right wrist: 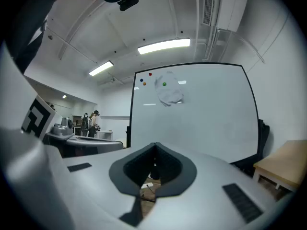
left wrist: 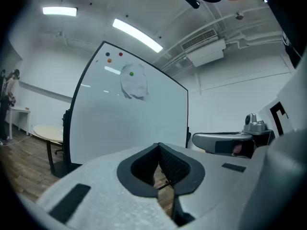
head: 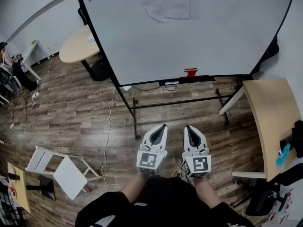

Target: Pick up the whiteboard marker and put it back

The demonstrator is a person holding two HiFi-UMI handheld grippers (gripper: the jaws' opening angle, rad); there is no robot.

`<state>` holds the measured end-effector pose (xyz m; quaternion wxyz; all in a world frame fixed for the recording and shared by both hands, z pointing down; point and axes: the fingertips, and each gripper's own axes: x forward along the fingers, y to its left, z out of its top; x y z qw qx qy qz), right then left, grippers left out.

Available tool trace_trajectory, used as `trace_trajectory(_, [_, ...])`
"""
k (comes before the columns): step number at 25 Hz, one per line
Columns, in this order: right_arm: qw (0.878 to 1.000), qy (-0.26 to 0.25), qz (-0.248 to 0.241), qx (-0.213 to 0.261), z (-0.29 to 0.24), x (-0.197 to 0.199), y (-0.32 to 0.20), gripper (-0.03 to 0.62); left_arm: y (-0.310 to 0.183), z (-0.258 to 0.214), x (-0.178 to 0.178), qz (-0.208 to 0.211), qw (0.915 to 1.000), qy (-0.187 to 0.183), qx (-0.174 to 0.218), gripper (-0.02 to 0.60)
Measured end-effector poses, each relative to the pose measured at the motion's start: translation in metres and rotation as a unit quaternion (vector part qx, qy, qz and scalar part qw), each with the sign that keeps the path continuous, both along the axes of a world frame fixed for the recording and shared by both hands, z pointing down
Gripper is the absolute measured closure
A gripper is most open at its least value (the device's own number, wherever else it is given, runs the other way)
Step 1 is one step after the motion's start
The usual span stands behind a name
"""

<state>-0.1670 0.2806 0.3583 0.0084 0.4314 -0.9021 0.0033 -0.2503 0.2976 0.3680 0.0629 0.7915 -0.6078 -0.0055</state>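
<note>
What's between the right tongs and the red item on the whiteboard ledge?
Head view: between right tongs and red item, only the stand's crossbar over wood floor.

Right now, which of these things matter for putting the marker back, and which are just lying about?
For the job: whiteboard; red item on its ledge, possibly the marker; left gripper; right gripper, both with jaws shut, empty.
Lying about: round table; wooden desk; white stool.
</note>
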Motion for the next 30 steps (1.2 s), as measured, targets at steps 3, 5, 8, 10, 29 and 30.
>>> trace_trajectory(3, [1.0, 0.003, -0.004, 0.002, 0.001, -0.009, 0.002, 0.592, 0.003, 0.002, -0.004, 0.004, 1.0, 0.001, 0.002, 0.575])
trace_trajectory(5, [1.0, 0.004, -0.004, 0.001, 0.002, -0.015, 0.006, 0.592, 0.008, 0.005, -0.01, 0.007, 1.0, 0.003, -0.001, 0.575])
trace_trajectory(8, [1.0, 0.006, 0.012, 0.002, 0.003, -0.027, 0.012, 0.592, 0.017, 0.008, -0.026, 0.01, 0.9999, 0.004, -0.007, 0.575])
trace_trajectory(10, [1.0, 0.001, 0.015, 0.004, 0.003, -0.039, 0.017, 0.592, 0.023, 0.01, -0.039, 0.013, 0.9999, 0.004, -0.01, 0.575])
trace_trajectory(29, [1.0, 0.005, -0.005, -0.016, 0.027, -0.115, -0.005, 0.592, 0.01, 0.051, -0.11, 0.013, 0.999, 0.007, -0.042, 0.575])
trace_trajectory(30, [1.0, 0.003, -0.005, -0.015, 0.027, -0.116, -0.014, 0.592, 0.001, 0.051, -0.111, 0.013, 0.999, 0.002, -0.042, 0.575])
